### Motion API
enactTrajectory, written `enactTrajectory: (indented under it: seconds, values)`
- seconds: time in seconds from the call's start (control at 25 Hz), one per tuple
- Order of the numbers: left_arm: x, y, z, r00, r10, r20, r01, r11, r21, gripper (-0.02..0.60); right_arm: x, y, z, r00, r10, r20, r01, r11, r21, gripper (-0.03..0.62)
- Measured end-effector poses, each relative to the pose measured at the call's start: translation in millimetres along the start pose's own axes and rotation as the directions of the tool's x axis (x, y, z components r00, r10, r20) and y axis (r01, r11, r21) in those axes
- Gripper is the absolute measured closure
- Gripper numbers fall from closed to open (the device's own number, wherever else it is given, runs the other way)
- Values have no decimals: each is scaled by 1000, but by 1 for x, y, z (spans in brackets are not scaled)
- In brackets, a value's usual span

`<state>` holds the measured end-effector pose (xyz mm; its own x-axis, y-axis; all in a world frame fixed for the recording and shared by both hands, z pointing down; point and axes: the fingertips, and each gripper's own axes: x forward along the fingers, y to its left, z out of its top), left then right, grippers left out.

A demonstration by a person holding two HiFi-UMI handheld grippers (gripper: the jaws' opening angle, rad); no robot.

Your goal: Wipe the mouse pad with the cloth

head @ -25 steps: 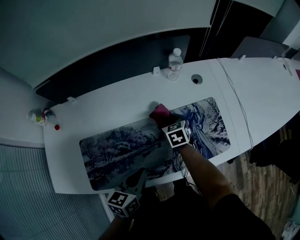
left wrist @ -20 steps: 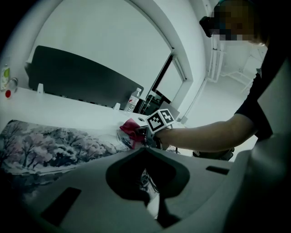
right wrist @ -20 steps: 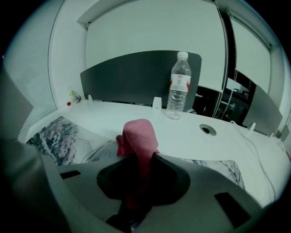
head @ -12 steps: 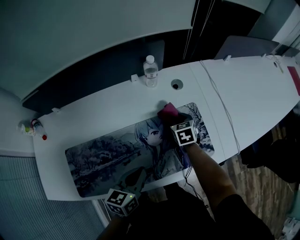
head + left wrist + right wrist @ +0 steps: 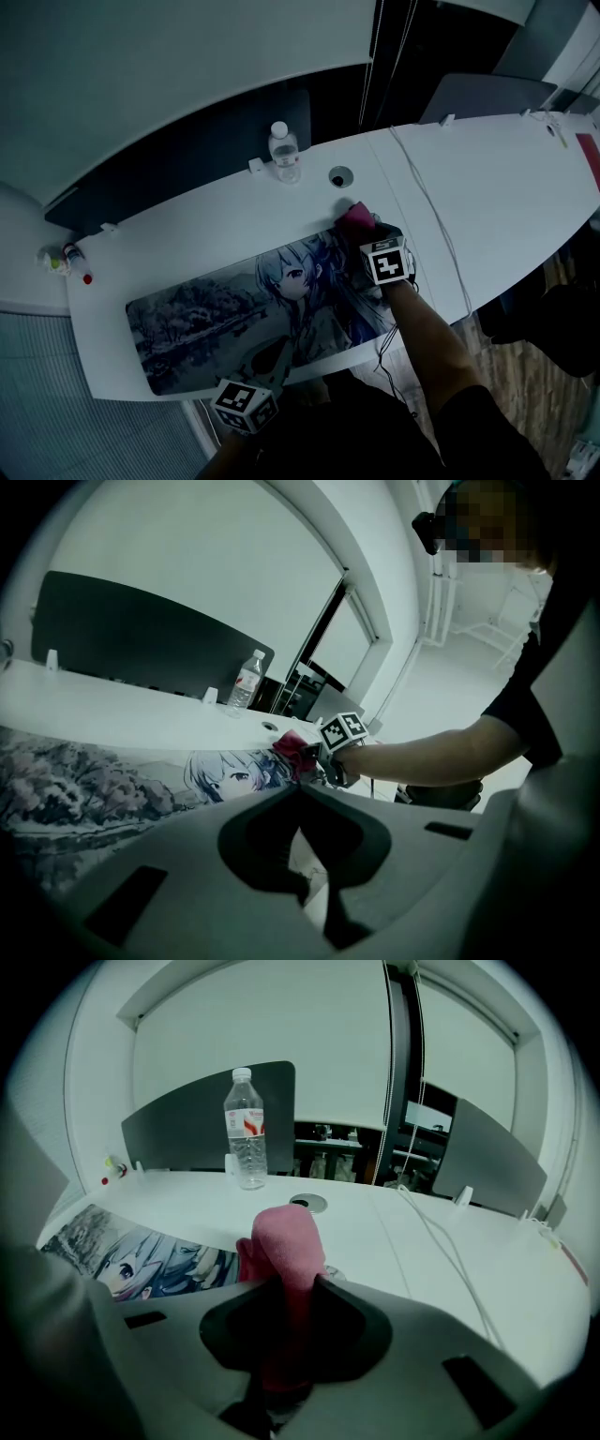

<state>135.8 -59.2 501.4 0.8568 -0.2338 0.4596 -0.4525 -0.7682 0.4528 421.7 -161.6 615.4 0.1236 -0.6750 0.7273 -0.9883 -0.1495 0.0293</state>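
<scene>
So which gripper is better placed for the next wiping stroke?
Right. The right gripper is shut on the pink cloth at the far right corner of the mouse pad; the left gripper is shut, empty, by its near edge.

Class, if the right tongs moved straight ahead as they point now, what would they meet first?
Beyond their pink cloth, probably the white desk near the round cable hole; depth unclear.

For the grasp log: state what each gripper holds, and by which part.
Right gripper is shut on the cloth, pinching its bunched lower end; the rest sticks out ahead. Left gripper is shut and empty.
</scene>
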Motion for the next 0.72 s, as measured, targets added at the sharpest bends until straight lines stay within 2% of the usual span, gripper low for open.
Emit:
enactTrajectory:
  seconds: [0.4, 0.6, 0.72]
  values:
    - [-5, -15, -7, 998, 66, 12, -66, 998, -16, 577, -5, -28, 2, 1000, 10, 25, -11, 1000, 21, 511]
    - [-22, -13, -10, 993, 120, 22, -119, 992, -35, 577, -8, -37, 0, 999, 19, 44, -23, 996, 92, 511]
    - [-34, -6, -9, 988, 148, 38, -147, 988, -36, 577, -8, -43, 3, 995, 37, 89, -51, 986, 161, 511]
